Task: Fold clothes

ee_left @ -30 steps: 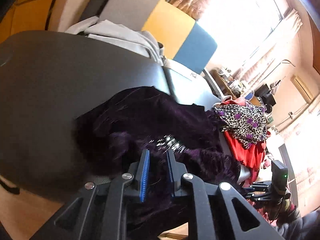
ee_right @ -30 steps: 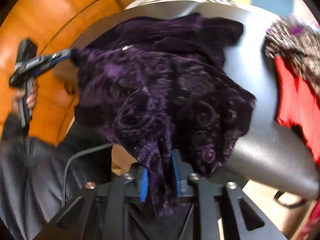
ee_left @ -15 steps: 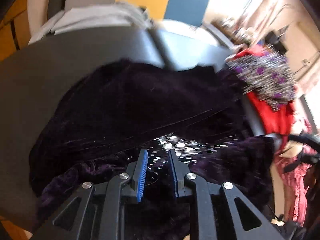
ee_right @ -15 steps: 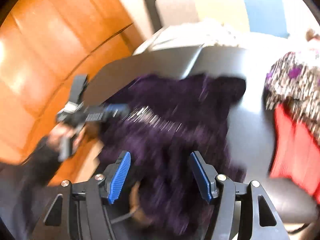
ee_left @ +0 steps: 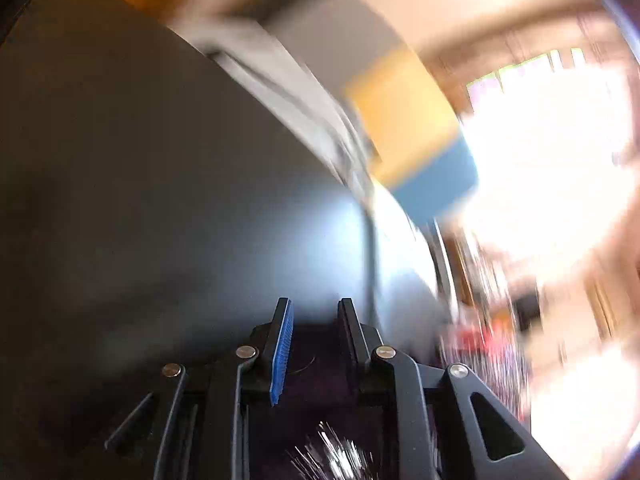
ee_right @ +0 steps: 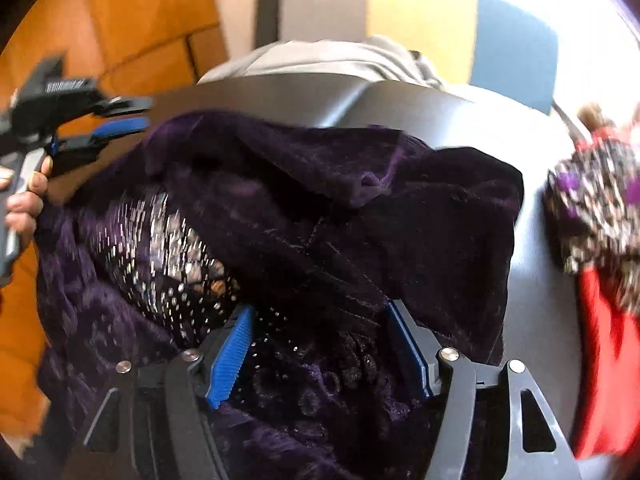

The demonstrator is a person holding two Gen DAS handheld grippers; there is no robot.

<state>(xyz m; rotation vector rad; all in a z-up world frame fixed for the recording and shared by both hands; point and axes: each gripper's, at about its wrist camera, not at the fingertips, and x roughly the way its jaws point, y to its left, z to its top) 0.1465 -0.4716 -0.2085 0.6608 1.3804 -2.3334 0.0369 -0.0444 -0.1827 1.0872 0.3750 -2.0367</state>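
Note:
A dark purple velvet garment (ee_right: 360, 208) with a silver sequin patch (ee_right: 168, 248) lies bunched on the grey table (ee_right: 540, 280). My right gripper (ee_right: 320, 340) hangs open just above its near part; the blue pads are wide apart with cloth below them but not pinched. My left gripper (ee_right: 132, 114) is at the garment's far left corner, its fingers a little apart with nothing between the tips. The left wrist view is motion-blurred. There the left gripper (ee_left: 314, 320) faces bare table (ee_left: 160, 200), and purple cloth with sequins (ee_left: 332, 452) shows low under it.
A grey garment (ee_right: 328, 60) lies at the table's far edge, before a chair back in grey, yellow and blue (ee_right: 420, 12). A leopard-print piece (ee_right: 592, 208) sits on red cloth (ee_right: 608, 360) at the right. A hand (ee_right: 24, 200) holds the left gripper. Orange wooden wall is on the left.
The right gripper let go of the purple garment and now hovers open over it. The garment dropped back onto the table. The left gripper swung up and away, and its fingers no longer pinch cloth.

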